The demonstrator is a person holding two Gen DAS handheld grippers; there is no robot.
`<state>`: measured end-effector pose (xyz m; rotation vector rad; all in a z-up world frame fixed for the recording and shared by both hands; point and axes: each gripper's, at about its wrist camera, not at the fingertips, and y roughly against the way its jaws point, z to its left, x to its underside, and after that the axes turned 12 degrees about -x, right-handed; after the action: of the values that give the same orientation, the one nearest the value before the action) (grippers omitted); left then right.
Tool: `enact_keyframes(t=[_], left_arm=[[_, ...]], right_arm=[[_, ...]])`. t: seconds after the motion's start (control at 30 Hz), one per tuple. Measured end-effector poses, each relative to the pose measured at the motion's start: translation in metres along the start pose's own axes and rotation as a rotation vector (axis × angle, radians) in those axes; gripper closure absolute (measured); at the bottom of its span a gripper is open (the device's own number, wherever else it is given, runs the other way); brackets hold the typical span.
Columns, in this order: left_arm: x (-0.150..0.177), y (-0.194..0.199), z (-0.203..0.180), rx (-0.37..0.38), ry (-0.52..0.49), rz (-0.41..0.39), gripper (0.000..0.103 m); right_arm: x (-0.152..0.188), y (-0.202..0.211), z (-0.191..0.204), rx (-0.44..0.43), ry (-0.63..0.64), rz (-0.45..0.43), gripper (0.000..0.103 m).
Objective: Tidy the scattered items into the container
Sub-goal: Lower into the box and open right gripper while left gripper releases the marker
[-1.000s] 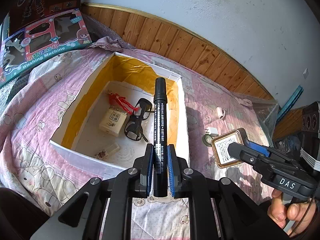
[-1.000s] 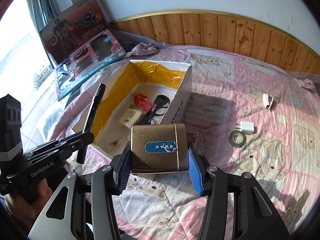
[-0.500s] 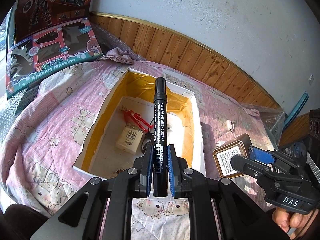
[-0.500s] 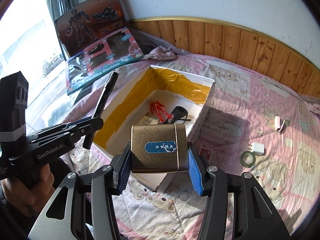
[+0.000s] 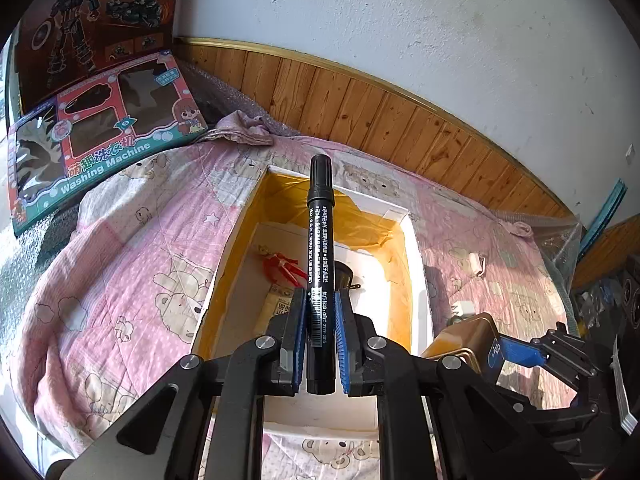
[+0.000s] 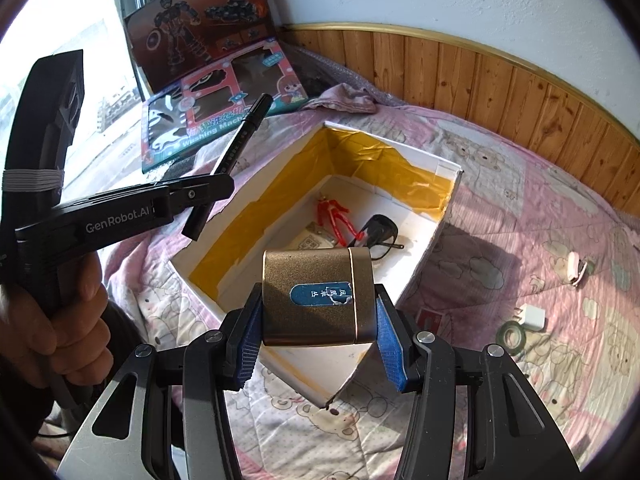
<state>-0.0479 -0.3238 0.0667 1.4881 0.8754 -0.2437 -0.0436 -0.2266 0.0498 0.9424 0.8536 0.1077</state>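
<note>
1. The left tongs (image 5: 320, 334) are clamped narrow on a black marker (image 5: 320, 240), gripped near its lower end so that most of its length sticks out forward, cap end far from the pads.
2. The right tongs (image 6: 319, 334) are set wide around a bronze tin (image 6: 318, 296), the blue pads pressing its two short sides, label facing up.
3. Both loads hang above the near end of the white box (image 6: 448, 200) with yellow-taped walls, which sits on the pink bed quilt (image 5: 120, 264). Inside already lie a red figure (image 6: 336, 216), dark glasses (image 6: 380, 232) and a small pale packet (image 6: 310, 242).
4. The step in hand looks like the drop-off. I would lower each load well inside the walls before letting go, and aim for bare floor of the box, not for the glasses.
5. The marker is long, so tilting it flat along the box floor first should stop it bouncing out or catching the rim.
6. The tin looks the heavier, so it is better set down than dropped.
7. The left hand (image 6: 76, 320) grips its handle low at the left, with the tongs angled up and toward the box. The right tongs point forward and down over the near corner.
8. A charger plug (image 6: 534, 317), a tape roll (image 6: 512, 334) and a small pink clip (image 6: 576, 274) lie on the quilt to the right, not yet tidied.
</note>
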Motion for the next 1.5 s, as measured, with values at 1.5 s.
enact_keyframes(t=[1.5], left_arm=[[-0.034,-0.193,-0.112,-0.139,-1.004,0.175,0.089]], right_arm=[[0.004,-0.085,-0.023,-0.126,-0.022,0.15,0.049]])
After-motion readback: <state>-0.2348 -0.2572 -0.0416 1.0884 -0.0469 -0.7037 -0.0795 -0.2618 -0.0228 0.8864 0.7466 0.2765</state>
